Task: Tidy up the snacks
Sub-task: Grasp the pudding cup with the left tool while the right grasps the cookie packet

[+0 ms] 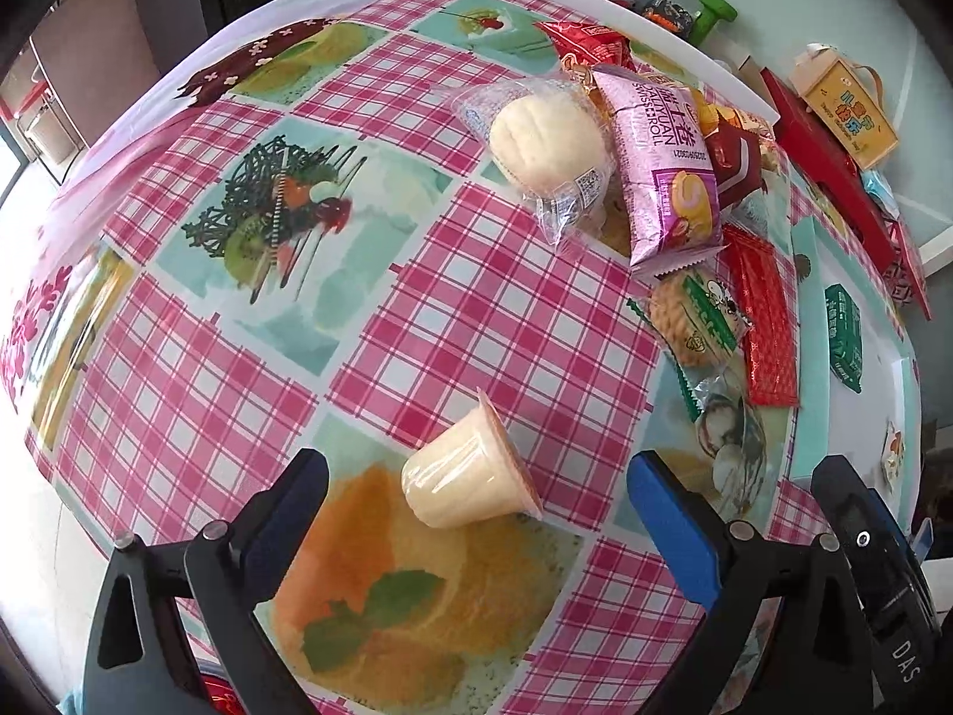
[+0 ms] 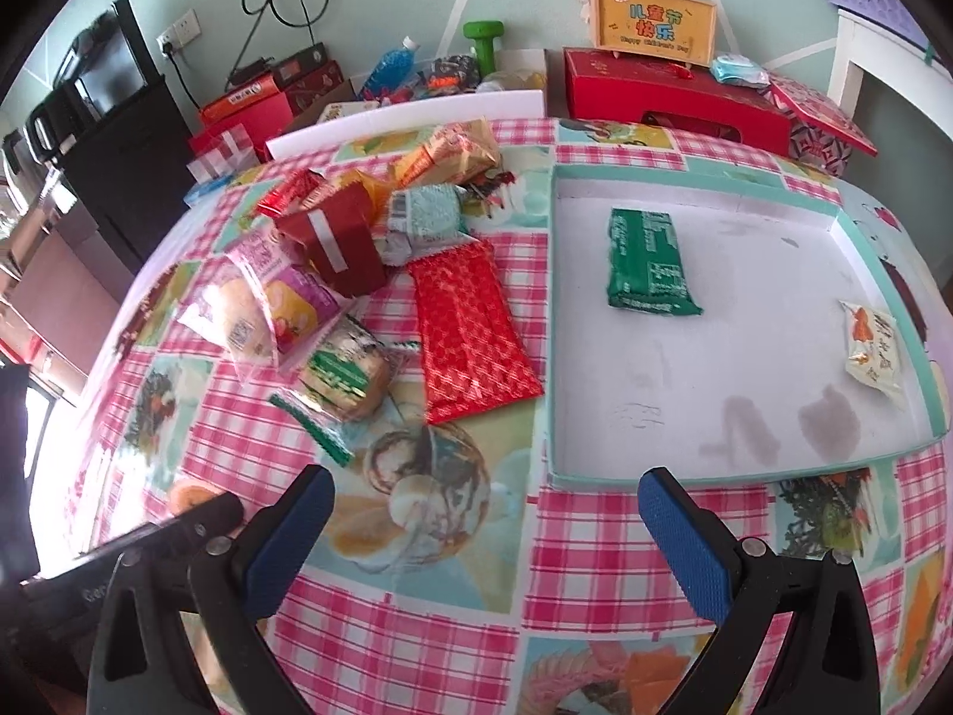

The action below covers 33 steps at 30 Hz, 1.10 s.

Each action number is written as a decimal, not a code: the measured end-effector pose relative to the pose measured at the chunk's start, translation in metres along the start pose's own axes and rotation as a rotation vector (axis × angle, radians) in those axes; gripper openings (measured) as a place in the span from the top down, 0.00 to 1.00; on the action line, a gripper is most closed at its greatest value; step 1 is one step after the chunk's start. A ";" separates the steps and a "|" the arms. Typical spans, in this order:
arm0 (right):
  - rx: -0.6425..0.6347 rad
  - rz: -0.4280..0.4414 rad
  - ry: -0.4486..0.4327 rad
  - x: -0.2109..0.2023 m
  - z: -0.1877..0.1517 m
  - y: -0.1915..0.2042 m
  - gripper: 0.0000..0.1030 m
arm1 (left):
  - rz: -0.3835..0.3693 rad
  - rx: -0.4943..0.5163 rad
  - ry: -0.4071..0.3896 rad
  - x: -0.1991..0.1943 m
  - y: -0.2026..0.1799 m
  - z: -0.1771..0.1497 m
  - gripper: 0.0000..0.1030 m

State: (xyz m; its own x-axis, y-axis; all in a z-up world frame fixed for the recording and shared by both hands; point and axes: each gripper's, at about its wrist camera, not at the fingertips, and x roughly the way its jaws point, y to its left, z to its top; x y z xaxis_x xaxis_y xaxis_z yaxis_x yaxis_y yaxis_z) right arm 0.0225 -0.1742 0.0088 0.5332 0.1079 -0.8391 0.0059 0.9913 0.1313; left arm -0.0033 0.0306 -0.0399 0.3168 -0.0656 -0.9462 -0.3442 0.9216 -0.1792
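Note:
A pale pudding cup (image 1: 467, 471) lies on its side on the checked tablecloth, just ahead of and between the open fingers of my left gripper (image 1: 476, 512). Beyond it lies a pile of snacks: a wrapped bun (image 1: 545, 137), a pink Swiss roll pack (image 1: 667, 167), a green-labelled biscuit pack (image 1: 697, 322) and a red packet (image 1: 765, 322). My right gripper (image 2: 485, 530) is open and empty above the cloth, near the front edge of a shallow white tray (image 2: 715, 476) with a teal rim. The tray holds a green pack (image 2: 646, 262) and a small white packet (image 2: 872, 348). The red packet (image 2: 470, 330) lies left of the tray.
Red gift boxes (image 2: 673, 95), a yellow sign (image 2: 655, 21), a green dumbbell (image 2: 483, 42) and a blue bottle (image 2: 390, 62) crowd the far side behind the table. A white board (image 2: 405, 119) lies at the table's back edge. The right gripper's body (image 1: 875, 548) shows beside my left one.

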 end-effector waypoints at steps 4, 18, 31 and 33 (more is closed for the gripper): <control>-0.009 0.009 -0.005 0.005 0.001 0.006 0.00 | -0.010 -0.008 0.024 0.007 0.004 -0.006 0.24; -0.044 0.017 -0.003 0.025 0.014 0.013 0.00 | -0.043 -0.016 -0.009 0.016 0.001 0.007 0.54; -0.223 0.045 -0.013 0.056 0.030 0.044 0.20 | -0.030 -0.067 0.002 0.030 -0.002 0.059 0.54; -0.241 0.053 -0.013 0.059 0.032 0.047 0.22 | -0.043 -0.078 0.008 0.032 -0.001 0.068 0.54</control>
State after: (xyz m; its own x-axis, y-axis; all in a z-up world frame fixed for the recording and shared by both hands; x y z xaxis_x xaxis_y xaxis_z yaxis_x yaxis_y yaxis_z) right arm 0.0809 -0.1234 -0.0176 0.5385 0.1610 -0.8271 -0.2239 0.9736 0.0438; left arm 0.0668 0.0536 -0.0518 0.3258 -0.1081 -0.9393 -0.3979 0.8855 -0.2399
